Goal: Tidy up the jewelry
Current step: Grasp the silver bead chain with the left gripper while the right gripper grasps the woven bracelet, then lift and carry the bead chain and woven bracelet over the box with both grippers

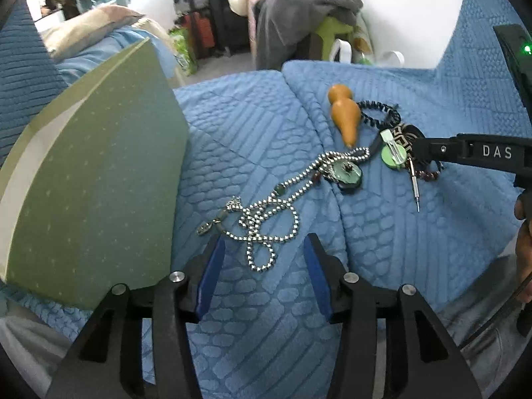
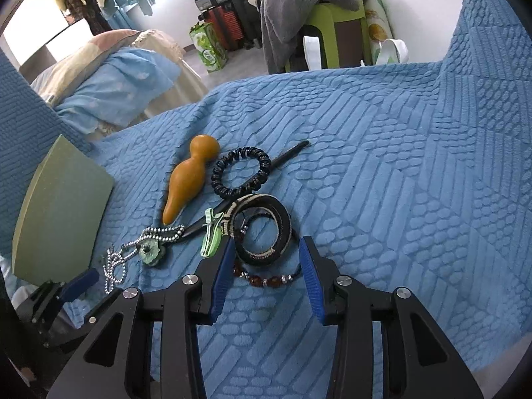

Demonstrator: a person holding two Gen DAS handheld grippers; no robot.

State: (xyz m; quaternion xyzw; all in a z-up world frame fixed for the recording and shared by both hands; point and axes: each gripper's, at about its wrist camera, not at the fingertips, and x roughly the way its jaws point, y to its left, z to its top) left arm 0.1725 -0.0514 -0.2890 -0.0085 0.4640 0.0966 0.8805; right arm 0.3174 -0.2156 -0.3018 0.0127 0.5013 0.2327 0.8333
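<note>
Evidently little is sorted yet: every piece lies loose on the blue quilted cover (image 2: pixel 382 153), and the green box (image 1: pixel 99 173) beside them is shut. The left tongs (image 1: pixel 264 246) stand released, their pads flanking a loop of the silver ball-chain necklace (image 1: pixel 266 212) without pressing on it. The right tongs (image 2: pixel 264 259) are likewise released, straddling the amber bead bracelet (image 2: pixel 266 279) below the woven bangle (image 2: pixel 266 229). The gourd pendant (image 2: pixel 189 179), black coil hair tie (image 2: pixel 241 173) and green clip (image 2: pixel 211 236) lie untouched.

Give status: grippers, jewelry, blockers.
Left gripper open over ball chain. Right gripper open around bead bracelet, not gripping. Green box shut beside chain. Nothing blocking.
</note>
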